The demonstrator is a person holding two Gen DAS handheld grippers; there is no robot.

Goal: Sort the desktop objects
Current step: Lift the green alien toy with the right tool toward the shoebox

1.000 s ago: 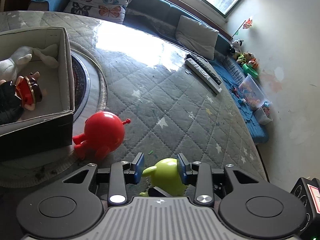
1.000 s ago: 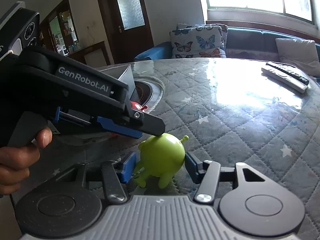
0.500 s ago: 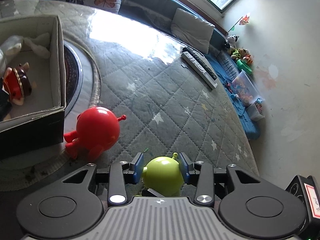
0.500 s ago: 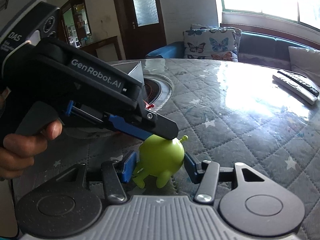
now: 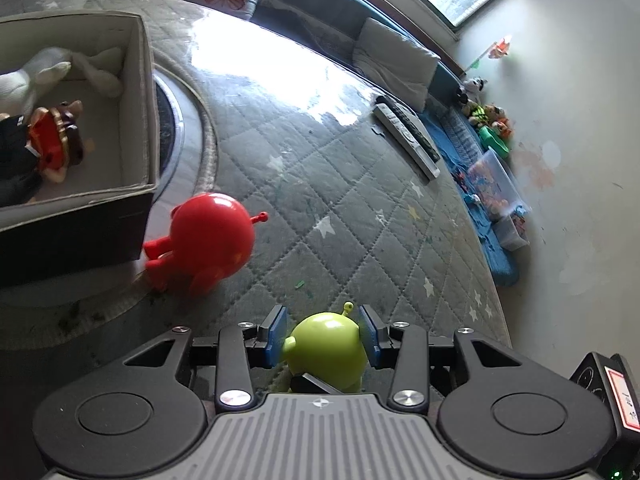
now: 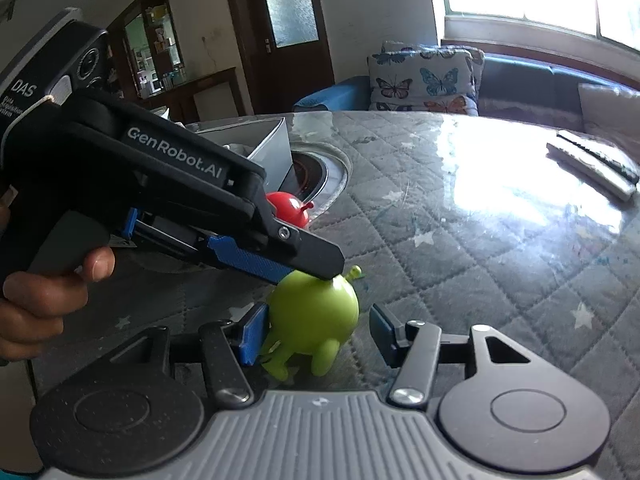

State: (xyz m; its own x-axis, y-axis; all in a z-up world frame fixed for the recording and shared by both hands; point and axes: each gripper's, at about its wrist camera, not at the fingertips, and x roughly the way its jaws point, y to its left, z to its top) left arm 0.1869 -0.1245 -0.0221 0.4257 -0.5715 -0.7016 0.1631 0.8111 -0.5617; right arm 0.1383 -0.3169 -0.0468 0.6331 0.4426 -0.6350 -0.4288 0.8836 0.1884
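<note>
Glossy, smooth plastic is seen on the green toy [image 5: 326,344] and the red toy [image 5: 208,240]. Quilted cloth under a shiny clear sheet covers the surface [image 5: 340,208]. Matt cardboard forms the box [image 5: 146,120].

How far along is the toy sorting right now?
Done: the box already holds a white plush and a red-and-brown figure.

In hand: the left gripper has its jaws closed on the green toy, which is at table level; the right gripper brackets it with jaws open.

Left: the green toy still has to go in, and the red toy sits outside beside the box.
</note>
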